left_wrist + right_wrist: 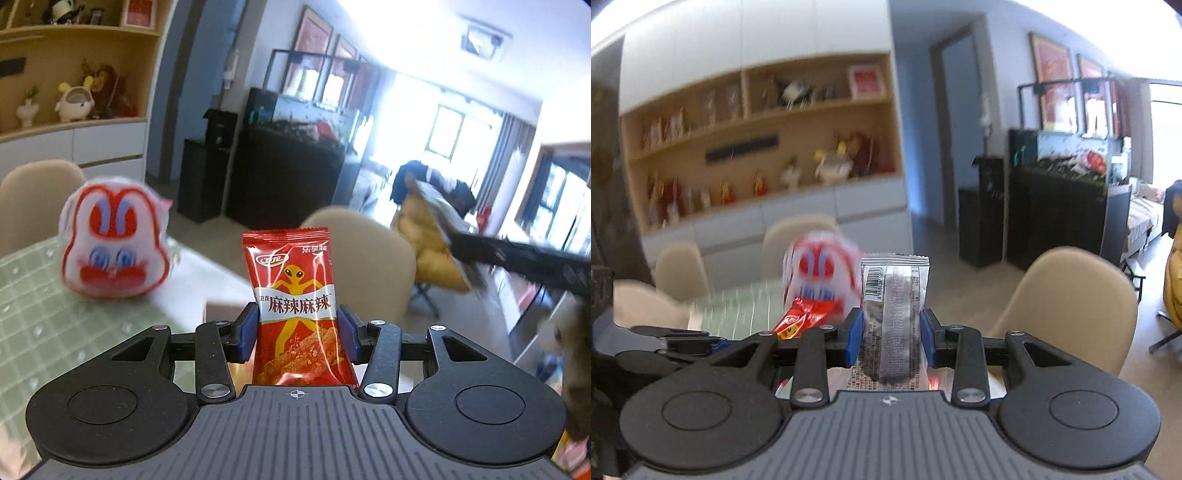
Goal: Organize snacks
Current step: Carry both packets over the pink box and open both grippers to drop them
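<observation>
Two claws each grip a snack packet, both lifted above the table. Nearest in the left wrist view, the left claw (pixel 298 334) is clamped on a red snack packet (pixel 295 306), its blue pads (pixel 248 332) pressing the packet's two sides; the packet stands upright, printed face toward the camera, with a yellow figure and white band of characters across it. In the right wrist view, the right claw (pixel 891 339) is clamped in the same way on a silver snack packet (pixel 894 314), which stands upright with its back seam and barcode toward the camera.

Just beyond the left claw lies the table (pixel 44 325) under a pale green checked cloth, off to the left. On it, farther left, sits a white rabbit-faced bag (pixel 112 240) with red outlines, blurred. From the right wrist view the same bag (pixel 820 273) shows just behind and left of the silver packet, with the red packet (pixel 798 319) low at its near side.

Beige chairs (pixel 369 266) stand around the table. Farther off are a wooden wall shelf (pixel 757 147) with ornaments, a dark cabinet (pixel 284 177) and bright windows (pixel 461 136) at the far right.
</observation>
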